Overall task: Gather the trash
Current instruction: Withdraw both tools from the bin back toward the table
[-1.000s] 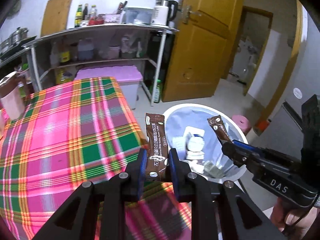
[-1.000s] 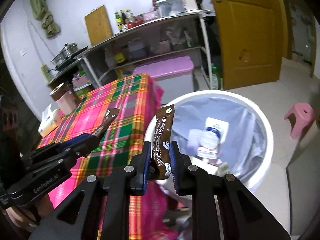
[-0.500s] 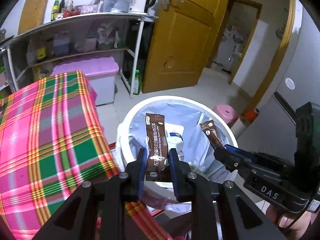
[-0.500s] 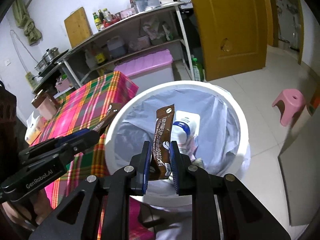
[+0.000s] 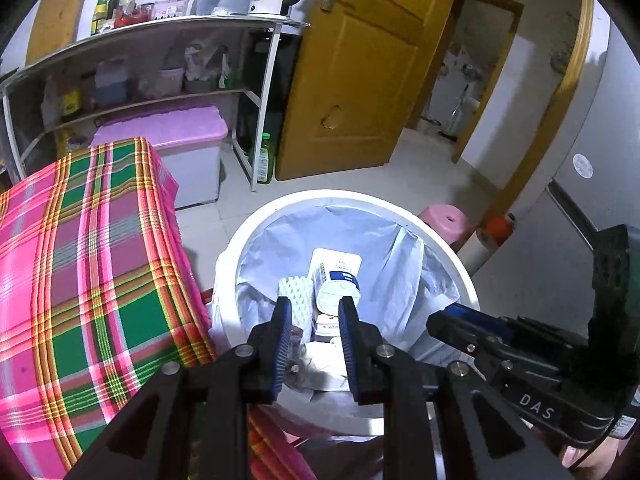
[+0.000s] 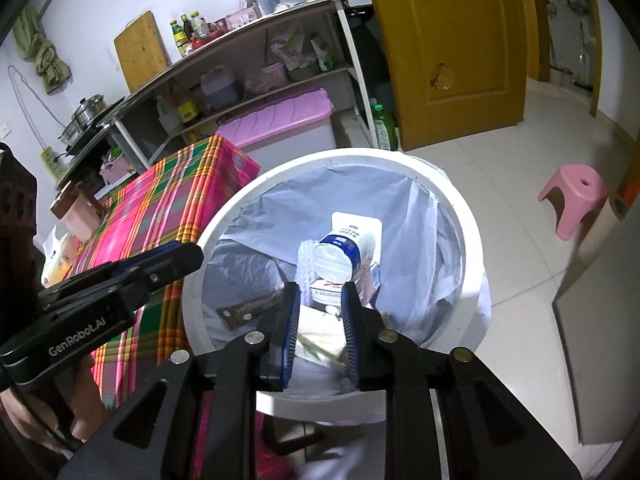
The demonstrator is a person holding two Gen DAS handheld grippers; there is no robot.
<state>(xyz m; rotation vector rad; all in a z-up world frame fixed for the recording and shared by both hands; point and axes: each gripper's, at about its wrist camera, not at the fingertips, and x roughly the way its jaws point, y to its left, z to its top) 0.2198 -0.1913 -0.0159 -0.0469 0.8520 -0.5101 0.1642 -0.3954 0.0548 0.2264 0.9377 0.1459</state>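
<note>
A white trash bin [image 5: 448, 248] with a pale plastic liner stands on the floor beside the table; it also shows in the right wrist view [image 6: 460, 216]. My left gripper [image 5: 314, 312] is open and empty above the bin's near side. My right gripper [image 6: 320, 300] is open and empty above the bin too. Inside lie a white-and-blue bottle [image 6: 340, 254], white foam netting [image 5: 296, 296], paper scraps, and a brown coffee sachet [image 6: 250, 308] against the liner on the left.
A table with a pink-green plaid cloth [image 5: 88, 260] stands left of the bin. A pink stool [image 6: 576, 196] is on the tiled floor to the right. A metal shelf rack [image 5: 160, 60], a pink-lidded box [image 5: 168, 136] and a yellow door [image 5: 360, 68] are behind.
Both grippers moved over the bin and opened. The two brown coffee sachets left the jaws; one now lies inside the bin.
</note>
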